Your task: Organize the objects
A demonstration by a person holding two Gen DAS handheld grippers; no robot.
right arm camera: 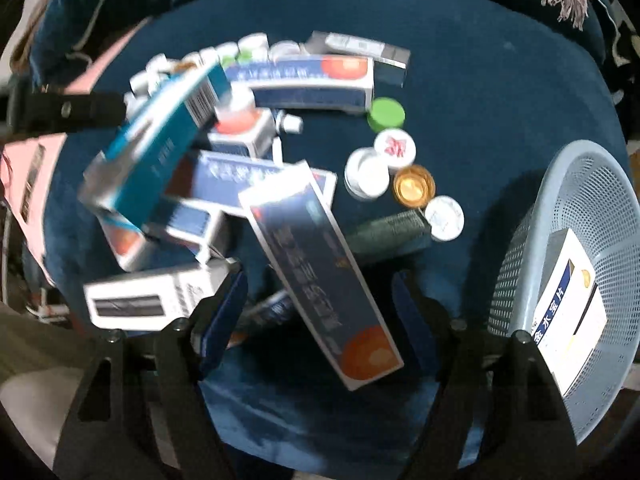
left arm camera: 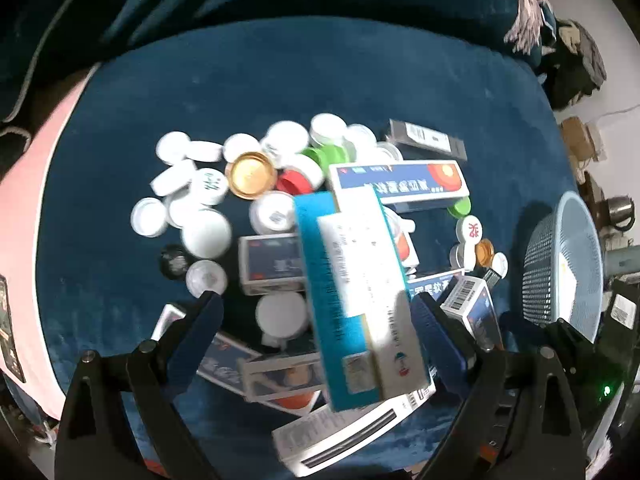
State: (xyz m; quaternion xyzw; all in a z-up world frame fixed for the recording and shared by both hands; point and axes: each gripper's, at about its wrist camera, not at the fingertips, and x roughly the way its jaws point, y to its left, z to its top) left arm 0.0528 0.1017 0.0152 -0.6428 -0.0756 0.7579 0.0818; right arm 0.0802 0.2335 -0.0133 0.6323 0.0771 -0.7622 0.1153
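Caps (left arm camera: pixel 206 232), mostly white, lie scattered on the left part of a blue cushion (left arm camera: pixel 280 80), with a gold cap (left arm camera: pixel 251 175) just beside them and a red and a green one behind it. To their right, medicine boxes are heaped across the middle of the cushion, overlapping at all angles.

A teal box (left arm camera: pixel 344 280) stands tilted on that heap, between the jaws of the left gripper (left arm camera: pixel 316 302). These jaws are wide: the left finger (left arm camera: pixel 200 328) is well clear of the box, while the right finger (left arm camera: pixel 436 336) is just beside its white edge. Blur hides whether they touch.

Further right, the right gripper (right arm camera: pixel 320 278) points down over a long navy box (right arm camera: pixel 320 272) with an orange disc at its near end. It lies slanted on the pile. The jaws stand wide on either side of it, and neither pad presses on it.

Past that box sits a small cluster: a green cap (right arm camera: pixel 386 114), a white cap with a red character (right arm camera: pixel 395 148), an amber cap (right arm camera: pixel 414 187) and two more white ones, touching or nearly so.

At the far right edge of the cushion a grey-blue mesh basket (right arm camera: pixel 600 184) holds a white carton (right arm camera: pixel 572 308) that leans on its wall.
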